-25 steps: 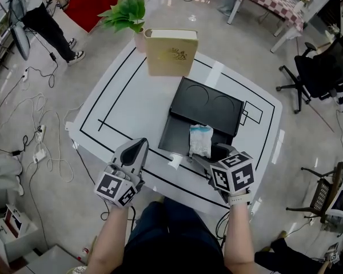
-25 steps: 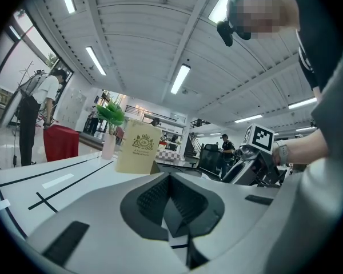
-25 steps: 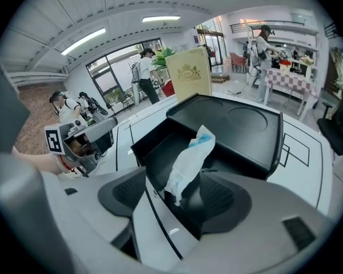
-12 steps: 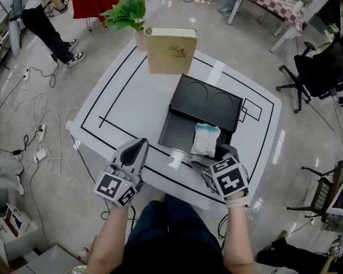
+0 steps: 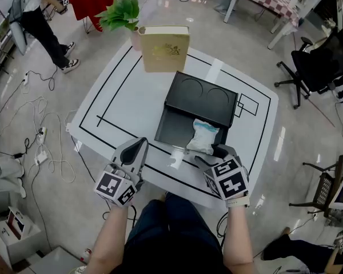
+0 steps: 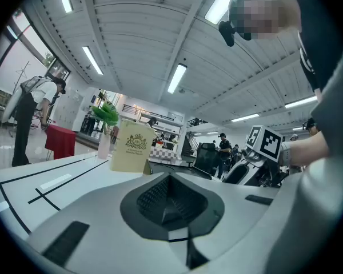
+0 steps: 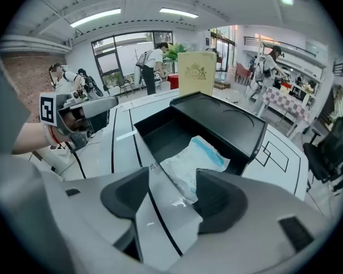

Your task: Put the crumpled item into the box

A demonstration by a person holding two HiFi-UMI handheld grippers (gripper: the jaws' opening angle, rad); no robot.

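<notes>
Crumpled white-and-blue plastic pouch lies inside open black box, near right corner. Right tongs hover just beside it at near rim, spread wide, empty. Left tongs pinched together, empty, over white surface edge. Placing step looks done; next move likely calls for drawing right tongs clear.

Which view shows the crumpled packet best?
Right gripper view: the crumpled packet lies large and unblocked in the black box. Head view shows the packet small, from above. Left gripper view misses it.

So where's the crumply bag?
In the head view the crumpled bag lies inside the black box, at its right side, just ahead of the right gripper.
</notes>
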